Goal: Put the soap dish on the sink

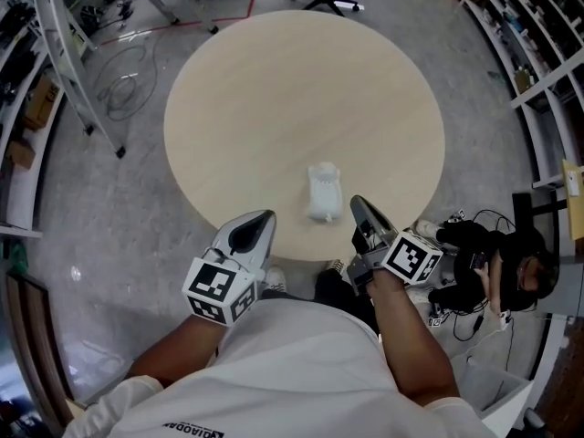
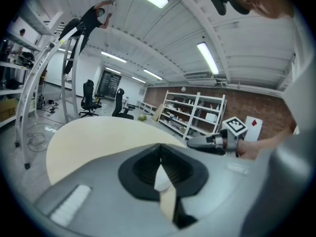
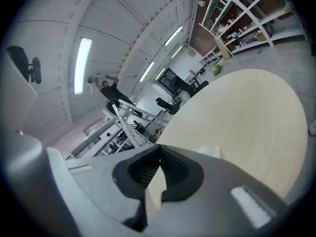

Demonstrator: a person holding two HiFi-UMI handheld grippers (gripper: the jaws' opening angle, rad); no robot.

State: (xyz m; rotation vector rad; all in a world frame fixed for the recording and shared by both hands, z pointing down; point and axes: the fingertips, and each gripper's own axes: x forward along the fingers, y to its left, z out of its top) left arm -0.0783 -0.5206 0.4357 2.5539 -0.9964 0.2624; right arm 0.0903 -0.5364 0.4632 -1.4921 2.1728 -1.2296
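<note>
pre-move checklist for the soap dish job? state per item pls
1. Left gripper empty: ok, fingers together on nothing.
2. Right gripper empty: ok, likewise shut.
3. Fingers open for a grasp: not ok, both grippers are shut.
4. White object within reach: likely ok; it sits near the table's near edge, between both grippers.
5. Its parts told apart: cannot tell; it shows as one small white shape.

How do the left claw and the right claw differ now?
The right claw sits close beside the white plastic object on the round beige table; the left claw is farther from it. The left claw shows the head view its broad pale face; the right claw is turned more edge-on. Both are shut and empty.
</note>
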